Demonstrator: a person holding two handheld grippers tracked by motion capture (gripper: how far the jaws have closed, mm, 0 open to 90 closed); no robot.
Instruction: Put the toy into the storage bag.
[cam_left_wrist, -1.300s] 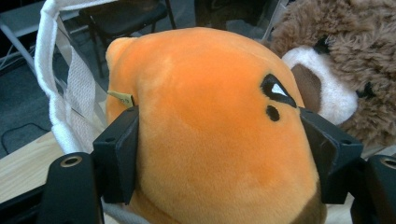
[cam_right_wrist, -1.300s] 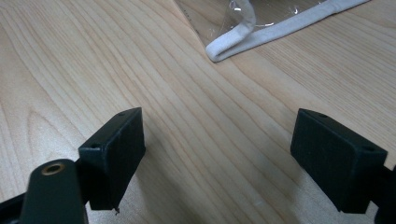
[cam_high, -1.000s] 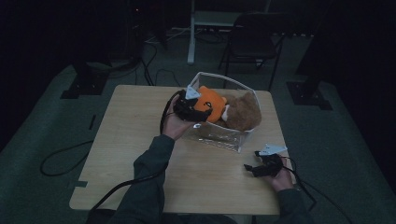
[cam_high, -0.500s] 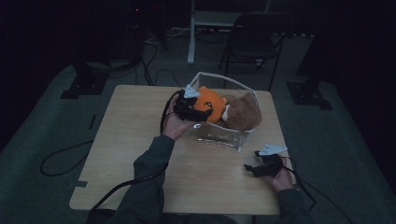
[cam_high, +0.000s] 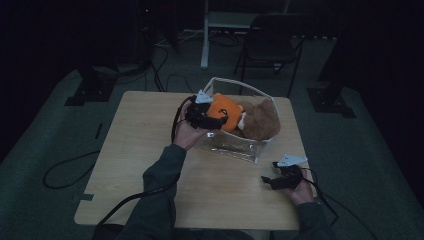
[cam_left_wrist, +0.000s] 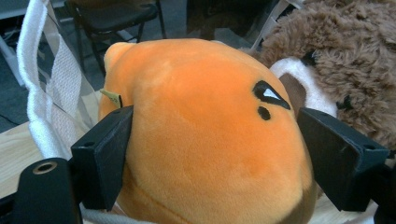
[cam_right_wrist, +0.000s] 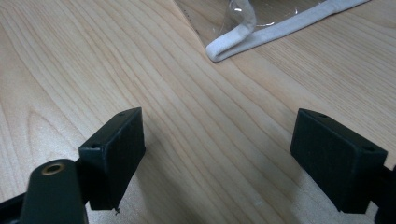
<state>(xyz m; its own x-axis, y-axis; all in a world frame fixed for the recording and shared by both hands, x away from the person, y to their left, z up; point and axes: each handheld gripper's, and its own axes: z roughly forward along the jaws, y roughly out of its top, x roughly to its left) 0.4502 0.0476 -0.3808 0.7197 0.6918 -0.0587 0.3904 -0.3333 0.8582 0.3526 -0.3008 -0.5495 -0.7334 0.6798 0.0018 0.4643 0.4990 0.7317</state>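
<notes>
Nothing moved: left hand-held gripper (cam_high: 214, 118) clamping orange plush (cam_left_wrist: 201, 135) inside clear bag (cam_high: 235, 147).

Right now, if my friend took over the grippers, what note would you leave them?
Left gripper: jaws closed around the orange plush toy, one on each side, at the clear bag on the table.
Right gripper: jaws wide open, holding nothing, low over the table near the bag's white strap.
Brown plush toy: in the bag, beside the orange one.
Done: the orange toy is gripped.
Left: whether the orange toy is going into the bag or coming out cannot be told, so finish that move. The right gripper could steady the bag.
</notes>
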